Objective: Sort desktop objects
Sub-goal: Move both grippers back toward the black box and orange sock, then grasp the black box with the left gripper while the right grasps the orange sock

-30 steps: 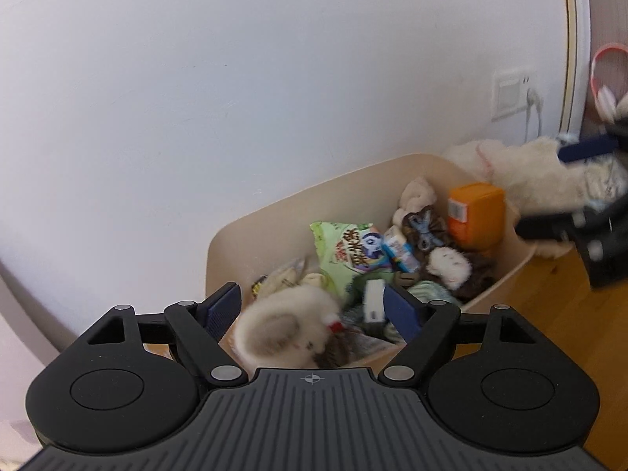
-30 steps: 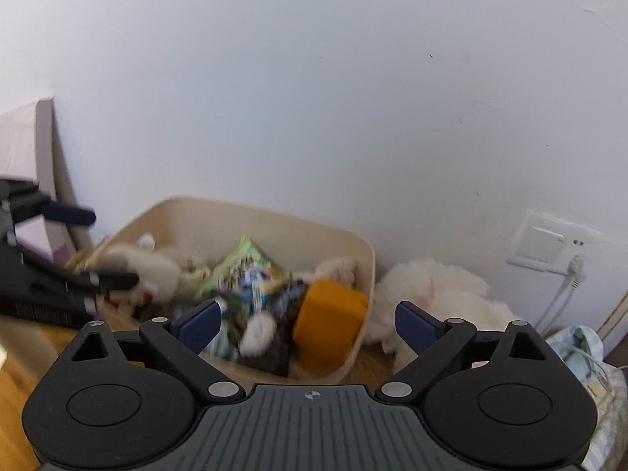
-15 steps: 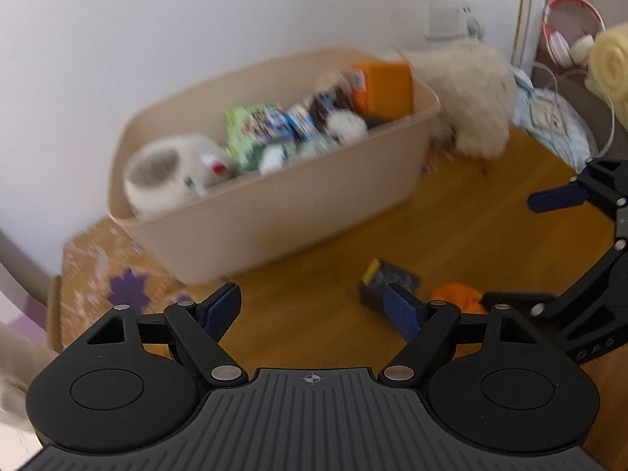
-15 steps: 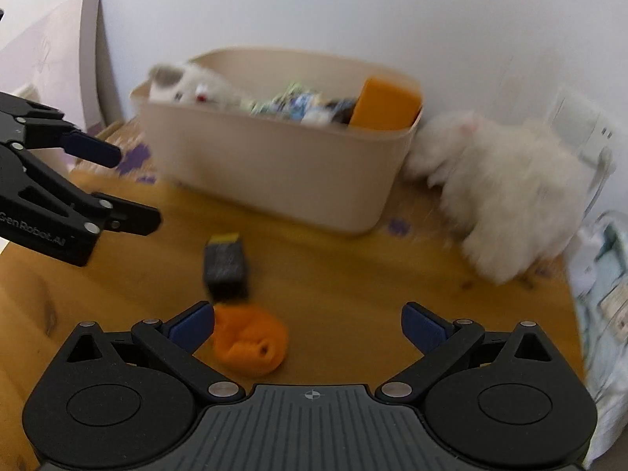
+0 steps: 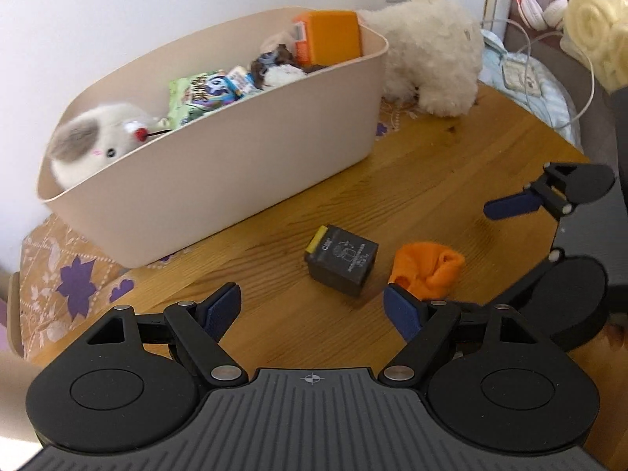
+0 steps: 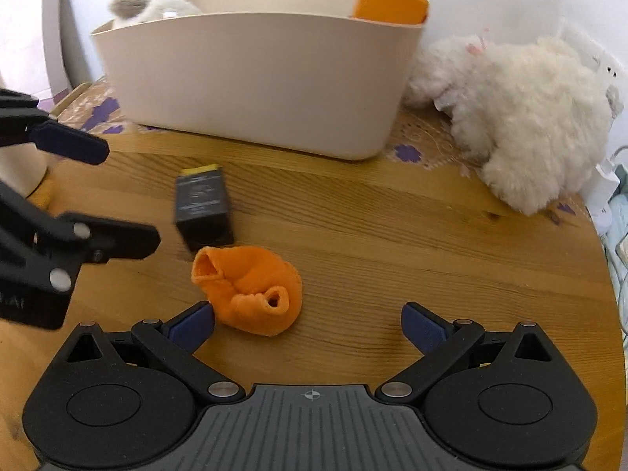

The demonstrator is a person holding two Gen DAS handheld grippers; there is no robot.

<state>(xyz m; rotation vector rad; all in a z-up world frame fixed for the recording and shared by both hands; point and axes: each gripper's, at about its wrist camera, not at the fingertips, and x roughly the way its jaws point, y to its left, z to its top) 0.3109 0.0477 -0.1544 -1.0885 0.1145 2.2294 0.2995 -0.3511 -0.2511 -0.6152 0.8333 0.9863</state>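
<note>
Down on the wooden table lie a small black box with a yellow end and, just beside it on the right, a rolled orange cloth. Beyond them, at the far side, stands a beige bin filled with a plush toy, snack packets and an orange box. A fluffy white plush lies right of the bin. Both the left gripper and the right gripper hang above the table with jaws spread wide, nothing between them.
</note>
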